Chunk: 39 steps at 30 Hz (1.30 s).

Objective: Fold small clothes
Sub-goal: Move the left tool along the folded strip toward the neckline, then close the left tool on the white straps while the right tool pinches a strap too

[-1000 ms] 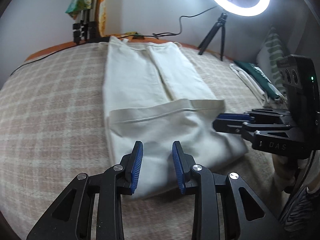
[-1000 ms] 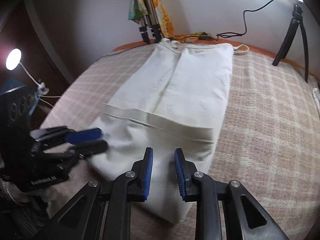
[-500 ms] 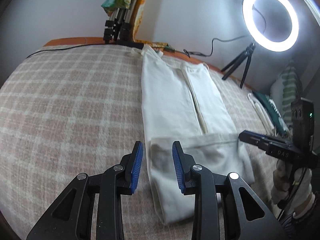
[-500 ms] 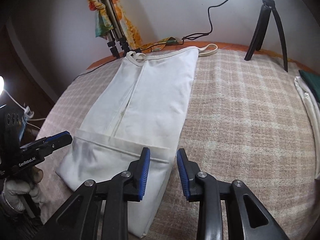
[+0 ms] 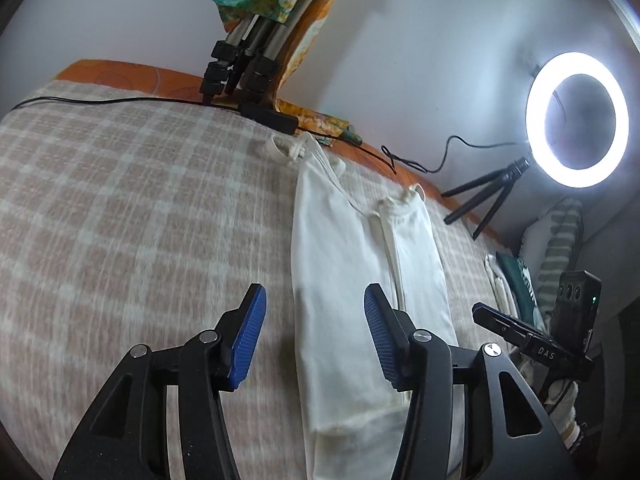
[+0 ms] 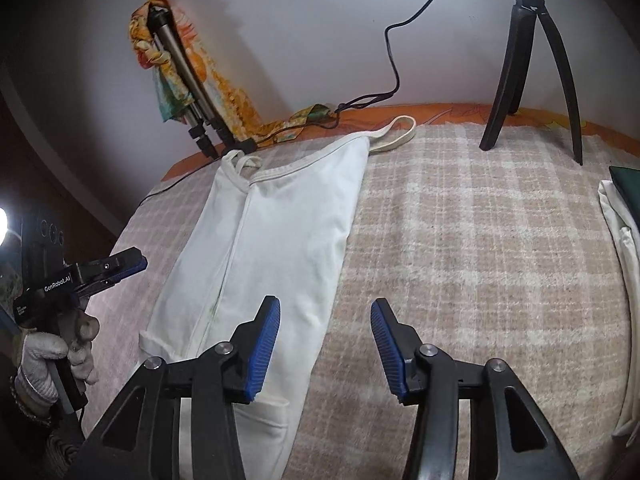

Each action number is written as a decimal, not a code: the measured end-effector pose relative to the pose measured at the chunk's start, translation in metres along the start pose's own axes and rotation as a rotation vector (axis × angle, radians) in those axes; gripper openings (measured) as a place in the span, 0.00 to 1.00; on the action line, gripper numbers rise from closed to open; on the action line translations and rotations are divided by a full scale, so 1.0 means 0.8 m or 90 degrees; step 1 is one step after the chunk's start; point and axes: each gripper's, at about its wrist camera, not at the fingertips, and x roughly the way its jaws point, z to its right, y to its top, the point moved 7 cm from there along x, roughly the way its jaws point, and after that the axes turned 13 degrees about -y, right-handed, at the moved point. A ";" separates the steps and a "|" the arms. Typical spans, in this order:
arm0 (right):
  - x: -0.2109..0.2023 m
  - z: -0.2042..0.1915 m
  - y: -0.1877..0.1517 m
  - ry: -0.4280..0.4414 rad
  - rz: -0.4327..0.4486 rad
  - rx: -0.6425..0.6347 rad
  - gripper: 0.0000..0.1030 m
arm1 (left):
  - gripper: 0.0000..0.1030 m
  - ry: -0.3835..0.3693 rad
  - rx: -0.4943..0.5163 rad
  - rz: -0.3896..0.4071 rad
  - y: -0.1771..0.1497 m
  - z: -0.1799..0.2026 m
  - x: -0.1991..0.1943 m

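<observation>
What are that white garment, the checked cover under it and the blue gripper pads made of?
White garment: looks like soft matte cotton, with stitched hems and fabric loops. Checked cover: fuzzy woven blanket, perhaps wool or fleece. Blue pads: probably ribbed rubber or plastic, going by the fine grooves.

Bare blanket (image 6: 480,248) lies open right of the garment (image 6: 280,240) and left of it in the left view. At the far edge stand a tripod (image 6: 528,60), a draped stand (image 6: 188,92) and a cable (image 5: 100,101). Folded clothes (image 6: 620,240) border the right side.
</observation>
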 end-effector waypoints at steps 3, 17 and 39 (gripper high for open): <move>0.015 0.009 0.021 0.020 -0.009 0.028 0.49 | 0.52 -0.009 -0.016 -0.005 0.022 -0.009 0.018; 0.085 -0.014 0.101 0.056 -0.070 0.028 0.36 | 0.53 -0.058 -0.052 -0.050 0.069 -0.024 0.100; 0.100 0.007 0.122 0.085 -0.068 0.033 0.43 | 0.48 -0.066 -0.085 -0.003 0.096 -0.047 0.098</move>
